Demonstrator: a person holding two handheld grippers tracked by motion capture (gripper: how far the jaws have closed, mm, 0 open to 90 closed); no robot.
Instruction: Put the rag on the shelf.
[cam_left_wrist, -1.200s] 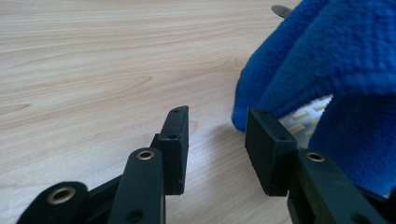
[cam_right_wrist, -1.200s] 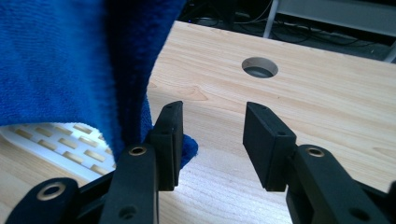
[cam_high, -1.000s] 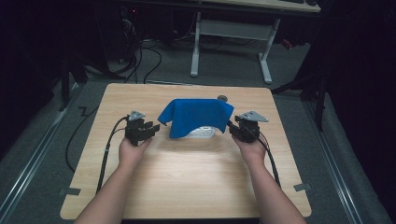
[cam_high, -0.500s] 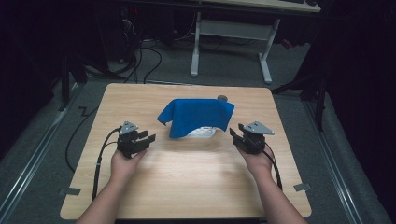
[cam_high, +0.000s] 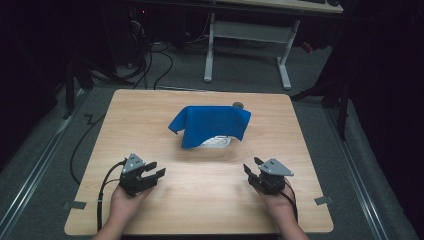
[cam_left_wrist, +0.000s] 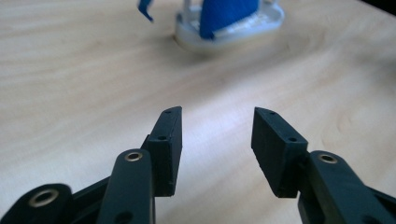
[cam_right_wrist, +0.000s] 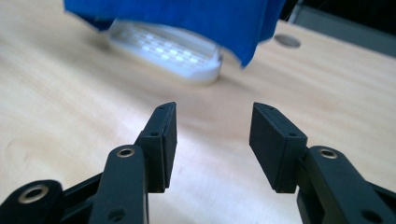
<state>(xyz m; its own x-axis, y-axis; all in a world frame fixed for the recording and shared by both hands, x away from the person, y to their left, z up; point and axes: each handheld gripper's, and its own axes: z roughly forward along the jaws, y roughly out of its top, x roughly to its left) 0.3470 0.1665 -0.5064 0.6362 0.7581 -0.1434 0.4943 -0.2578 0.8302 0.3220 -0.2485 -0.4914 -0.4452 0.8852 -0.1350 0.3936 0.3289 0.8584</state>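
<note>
Both grippers sit low on the wooden table (cam_high: 200, 200), near its front edge, each held from behind by a hand that enters from 6 o'clock. In the high view the left gripper (cam_high: 150, 172) lies at about 7 o'clock from the table's middle, its jaws angled toward 2 o'clock; the right gripper (cam_high: 251, 167) lies at about 5 o'clock, jaws angled toward 11 o'clock. Each has its jaws spread well apart with only bare wood between them, gripping nothing, as the left gripper view (cam_left_wrist: 217, 133) and right gripper view (cam_right_wrist: 212, 135) confirm. A blue cloth (cam_high: 212, 122) is draped over a white slatted basket-like object (cam_high: 218, 142) at 12 o'clock from the grippers, well apart from both. The cloth hides most of that object, so its shape is hard to make out. A small round dark thing (cam_high: 238, 105) peeks out behind the cloth; what it is cannot be told.
</note>
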